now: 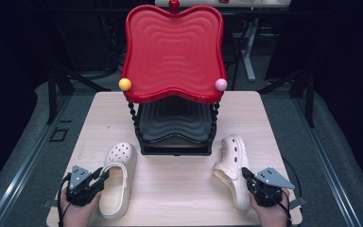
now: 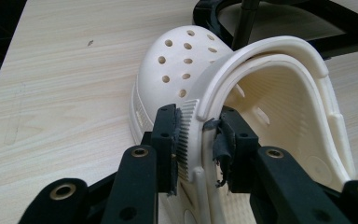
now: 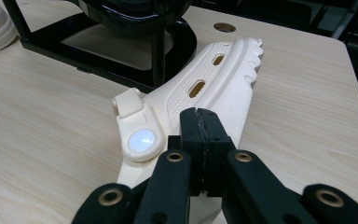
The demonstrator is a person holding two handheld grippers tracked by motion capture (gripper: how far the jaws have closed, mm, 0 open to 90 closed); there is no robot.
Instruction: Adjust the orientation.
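Two cream clogs lie on the table, one before each hand, and no brand or writing can be read on either.

The left clog (image 1: 118, 177) sits upright on its sole near the table's front left. Its long axis runs from the person toward the rack, with the holed toe at the far end and the heel opening at the near end. The left gripper (image 2: 196, 135) has its jaws on either side of the clog's side wall at the heel strap's pivot. One pad lies against the ribbed outer face and the other against the inner rim, so it grips that wall.

The right clog (image 1: 232, 168) lies tipped on its side at the front right. Its toe points away from the person toward the rack's foot, and its ridged sole faces the table's right edge. A round rivet (image 3: 141, 139) marks the strap's pivot. The right gripper (image 3: 200, 140) hangs over the heel end with its jaws pressed together and nothing between them.

Beyond the clogs stands one two-tier rack (image 1: 175, 142), with a black tray below and a red tray (image 1: 172, 52) above. Three knobs show on the red tray: yellow (image 1: 125, 84), pink (image 1: 221, 84) and red (image 1: 174, 4). The table (image 1: 179, 184) is pale wood.
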